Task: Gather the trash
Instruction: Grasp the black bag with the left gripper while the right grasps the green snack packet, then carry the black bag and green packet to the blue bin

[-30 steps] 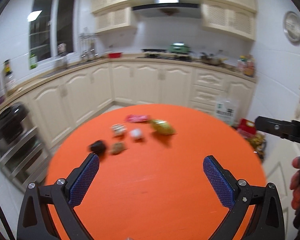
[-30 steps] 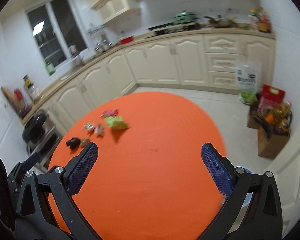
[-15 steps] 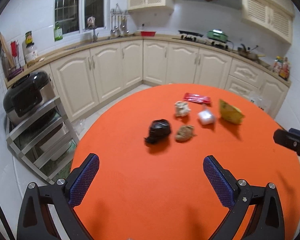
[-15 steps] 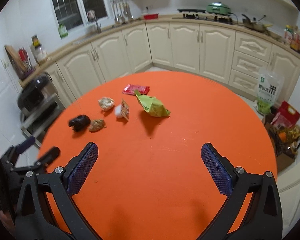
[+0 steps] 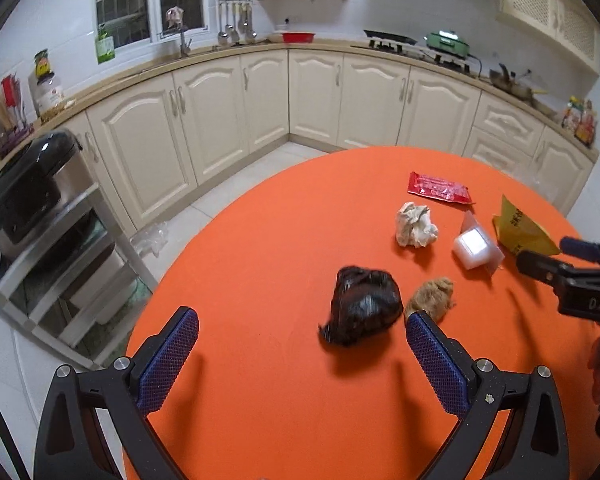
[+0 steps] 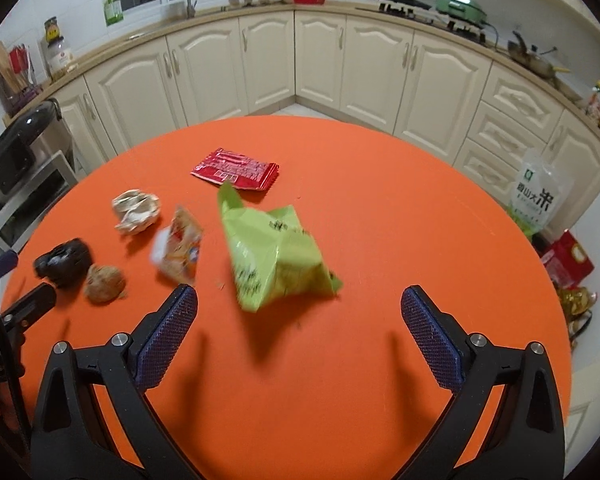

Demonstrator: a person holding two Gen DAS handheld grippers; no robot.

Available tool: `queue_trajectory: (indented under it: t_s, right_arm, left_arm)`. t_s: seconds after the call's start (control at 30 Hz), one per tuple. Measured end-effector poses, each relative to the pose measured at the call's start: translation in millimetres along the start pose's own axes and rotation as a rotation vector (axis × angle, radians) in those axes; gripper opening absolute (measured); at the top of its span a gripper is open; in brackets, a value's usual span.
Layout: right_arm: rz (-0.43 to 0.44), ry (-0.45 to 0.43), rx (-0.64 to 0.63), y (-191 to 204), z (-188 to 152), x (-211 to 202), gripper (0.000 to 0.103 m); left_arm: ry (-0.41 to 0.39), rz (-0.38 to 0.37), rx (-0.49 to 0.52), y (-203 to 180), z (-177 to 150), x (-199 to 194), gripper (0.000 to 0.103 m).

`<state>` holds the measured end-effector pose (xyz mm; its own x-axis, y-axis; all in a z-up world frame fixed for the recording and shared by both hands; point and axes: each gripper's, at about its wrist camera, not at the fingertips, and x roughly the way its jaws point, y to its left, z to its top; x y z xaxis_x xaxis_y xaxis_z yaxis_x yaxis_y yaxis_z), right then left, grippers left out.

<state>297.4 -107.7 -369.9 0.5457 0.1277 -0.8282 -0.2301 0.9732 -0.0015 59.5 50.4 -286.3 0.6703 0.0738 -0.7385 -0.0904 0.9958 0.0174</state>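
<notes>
Trash lies on a round orange table (image 5: 260, 380). A crumpled black bag (image 5: 362, 306) sits just ahead of my left gripper (image 5: 300, 326), which is open and holds nothing. Beside the bag are a brown paper wad (image 5: 430, 298), a white paper wad (image 5: 414, 226), a small clear packet (image 5: 476, 248), a red wrapper (image 5: 438, 187) and a yellow-green snack bag (image 5: 520, 230). My right gripper (image 6: 300, 310) is open, with the green snack bag (image 6: 278, 258) just beyond its fingers. To its left lie the small packet (image 6: 178, 250), white wad (image 6: 136, 210), brown wad (image 6: 104, 283), black bag (image 6: 64, 261) and red wrapper (image 6: 236, 169).
Cream kitchen cabinets (image 5: 312, 100) run behind the table. A metal rack with a black cooker (image 5: 28, 204) stands left of the table. On the floor at right are a rice bag (image 6: 534, 198) and a red box (image 6: 568, 260). The table's near half (image 6: 300, 380) carries no objects.
Both grippers have moved down and closer to the trash, which looms larger. The black bag now lies just past my left fingers, the green bag just past my right. Both stayed open.
</notes>
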Motion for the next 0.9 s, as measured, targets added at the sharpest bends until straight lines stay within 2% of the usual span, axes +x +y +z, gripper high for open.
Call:
queue_trajectory:
  t_s: [0.07, 0.17, 0.2, 0.23, 0.27, 0.3, 0.33, 0.53, 0.73, 0.9]
  right_arm:
    - [0.004, 0.003, -0.008, 1, 5, 6, 0.098]
    - [0.022, 0.024, -0.028, 2, 9, 20, 0.078]
    - [0.024, 0.031, -0.032, 3, 9, 22, 0.067]
    - [0.019, 0.016, -0.042, 4, 10, 22, 0.056]
    - [0.027, 0.01, -0.046, 5, 11, 22, 0.049]
    - [0.03, 0.007, -0.048, 6, 12, 21, 0.034]
    - [0.035, 0.007, -0.046, 6, 12, 21, 0.031]
    - [0.114, -0.01, 0.02, -4, 0, 3, 0.025]
    - [0.172, -0.072, 0.075, -21, -16, -44, 0.025]
    - [0.185, -0.138, 0.081, -26, -30, -93, 0.025]
  left_arm:
    - [0.017, -0.004, 0.016, -5, 9, 11, 0.102]
    - [0.066, -0.028, 0.039, -13, 19, 29, 0.09]
    - [0.059, -0.059, 0.032, -11, 24, 32, 0.081]
    - [0.062, -0.067, 0.028, -11, 30, 36, 0.058]
    - [0.065, -0.053, 0.025, -10, 35, 40, 0.057]
    - [0.055, -0.059, 0.024, -8, 40, 42, 0.035]
    - [0.052, -0.063, 0.021, -8, 41, 43, 0.024]
    - [0.011, -0.078, 0.0, 0, 41, 42, 0.022]
    - [-0.057, -0.088, -0.028, 2, 31, 17, 0.022]
    - [-0.125, -0.109, -0.011, -18, 20, -15, 0.022]
